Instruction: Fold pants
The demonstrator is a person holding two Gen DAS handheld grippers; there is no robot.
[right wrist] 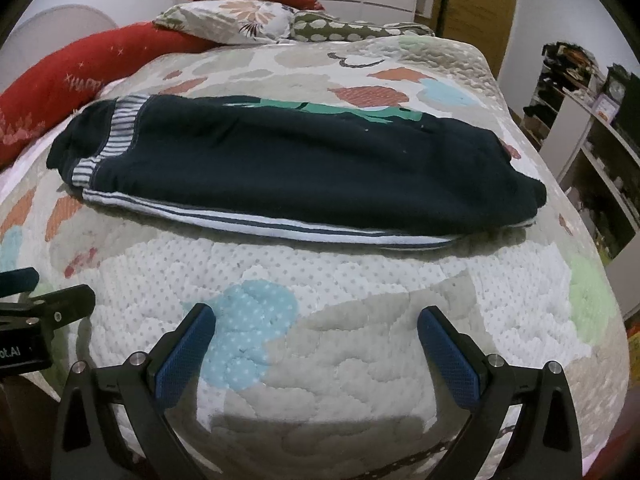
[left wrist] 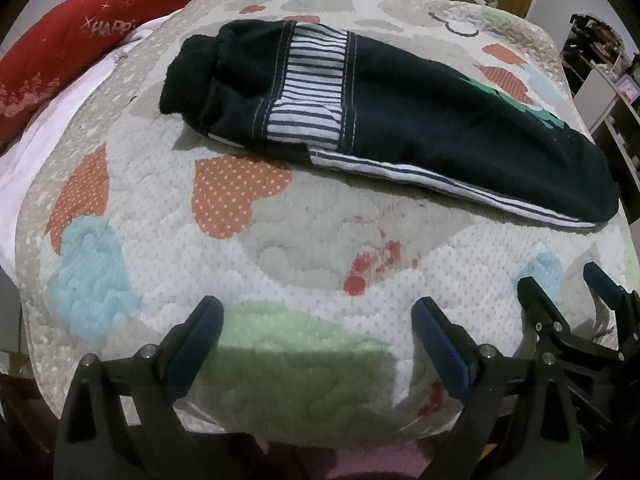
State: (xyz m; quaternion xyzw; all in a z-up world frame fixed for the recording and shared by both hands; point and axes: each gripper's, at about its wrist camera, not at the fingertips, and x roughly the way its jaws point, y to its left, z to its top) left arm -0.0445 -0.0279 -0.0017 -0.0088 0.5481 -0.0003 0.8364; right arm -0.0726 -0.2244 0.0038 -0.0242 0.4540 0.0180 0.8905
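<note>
Dark navy pants (left wrist: 420, 120) with striped white-and-blue trim and a green print lie folded lengthwise on the quilted bed cover (left wrist: 280, 264); they also show in the right wrist view (right wrist: 300, 172). The cuffs are at the left, the wider end at the right. My left gripper (left wrist: 318, 312) is open and empty, above the cover well short of the pants. My right gripper (right wrist: 316, 320) is open and empty, also short of the pants; it also shows at the right of the left wrist view (left wrist: 564, 280). The left gripper's fingers (right wrist: 60, 300) show at the left edge.
A red bolster (left wrist: 60, 52) and patterned pillows (right wrist: 240, 20) lie at the far side of the bed. Shelves with clutter (right wrist: 592, 120) stand to the right, off the bed. A wooden door (right wrist: 480, 4) is at the back.
</note>
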